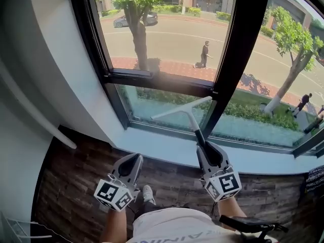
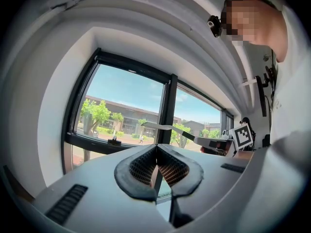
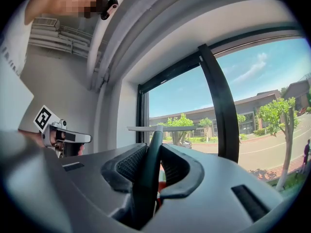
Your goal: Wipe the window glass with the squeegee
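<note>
— Two tongs, so which one is working?
— My right tongs (image 1: 207,148) are pinching the squeegee (image 1: 185,111) by its dark handle. The handle runs straight out ahead of them, so I can steer the blade from low down.
— Where's the blade?
— Ahead of the right tongs, at the lower window glass (image 1: 147,104), tilted, one end near the dark frame post (image 1: 243,34). Whether the rubber touches, I can't tell.
— And the left?
— My left tongs (image 1: 134,160) are pressed together on nothing, beside the right pair, kept clear of the stroke, I judge.
</note>
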Motion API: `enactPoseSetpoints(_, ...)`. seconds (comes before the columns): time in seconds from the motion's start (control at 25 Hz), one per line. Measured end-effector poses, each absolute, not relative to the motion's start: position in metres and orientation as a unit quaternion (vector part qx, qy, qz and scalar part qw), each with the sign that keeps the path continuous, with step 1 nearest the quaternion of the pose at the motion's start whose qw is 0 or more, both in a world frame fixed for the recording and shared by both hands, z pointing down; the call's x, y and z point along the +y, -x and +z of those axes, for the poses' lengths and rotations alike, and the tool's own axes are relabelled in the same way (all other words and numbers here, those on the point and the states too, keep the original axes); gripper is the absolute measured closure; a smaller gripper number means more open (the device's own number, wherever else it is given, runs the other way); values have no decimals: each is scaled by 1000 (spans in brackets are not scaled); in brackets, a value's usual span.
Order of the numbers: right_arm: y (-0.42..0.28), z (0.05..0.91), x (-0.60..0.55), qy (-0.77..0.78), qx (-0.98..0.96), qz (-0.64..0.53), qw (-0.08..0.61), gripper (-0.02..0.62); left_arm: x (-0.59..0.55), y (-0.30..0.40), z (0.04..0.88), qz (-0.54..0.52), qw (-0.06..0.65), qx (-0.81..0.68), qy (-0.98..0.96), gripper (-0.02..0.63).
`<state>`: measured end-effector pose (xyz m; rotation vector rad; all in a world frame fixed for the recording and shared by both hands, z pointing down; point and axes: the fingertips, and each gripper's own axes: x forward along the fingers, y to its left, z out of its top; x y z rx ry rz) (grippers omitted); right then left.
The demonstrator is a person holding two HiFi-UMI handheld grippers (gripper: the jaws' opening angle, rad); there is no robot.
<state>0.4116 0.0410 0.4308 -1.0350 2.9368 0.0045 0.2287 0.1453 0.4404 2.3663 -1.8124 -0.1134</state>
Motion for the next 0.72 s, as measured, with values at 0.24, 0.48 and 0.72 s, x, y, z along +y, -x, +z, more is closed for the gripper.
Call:
enactPoseSetpoints(0.24,-359,421,14,369,929,12,11,495,105,-167,434,-41,75,-577,-813,588)
enactPoseSetpoints(0.48,-296,413,0,399,917,24,7,494,80,-101,437,-42,88,-542,-835,588)
enactPoseSetpoints(0.72,-256,405,0,427,902,54,5,494,55,-50,437,-62,100,-511,-852,588)
